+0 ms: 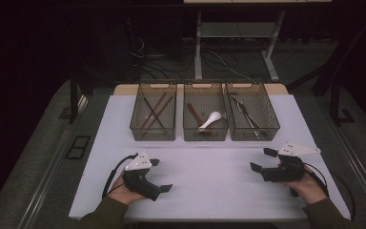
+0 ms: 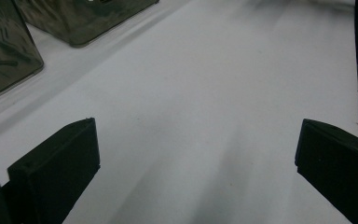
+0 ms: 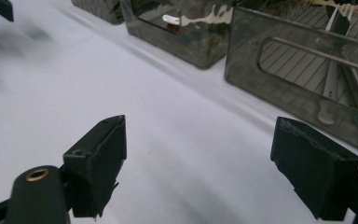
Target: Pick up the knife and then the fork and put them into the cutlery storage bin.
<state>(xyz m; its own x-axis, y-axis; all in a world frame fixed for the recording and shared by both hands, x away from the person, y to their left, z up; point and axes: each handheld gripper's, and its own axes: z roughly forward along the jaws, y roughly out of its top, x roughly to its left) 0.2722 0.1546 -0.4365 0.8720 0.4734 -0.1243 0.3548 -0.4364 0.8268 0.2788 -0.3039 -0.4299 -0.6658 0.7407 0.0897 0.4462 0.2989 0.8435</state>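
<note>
Overhead, three smoky bins (image 1: 205, 131) stood in a row across the white table (image 1: 209, 191), holding chopsticks (image 1: 155, 113), a white spoon (image 1: 211, 119) and metal cutlery (image 1: 246, 113), all lying roughly front to back. The left gripper (image 1: 161, 175) and right gripper (image 1: 261, 159) rested near the front edge, well apart, jaws spread wide with nothing between. Close up, the right gripper view alone showed a fork (image 3: 331, 60) through the bin wall.

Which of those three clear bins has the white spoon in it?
The middle bin of the row: the white spoon lies in it beside a brown utensil. The left bin holds brown chopsticks, and the right bin holds metal cutlery.
</note>
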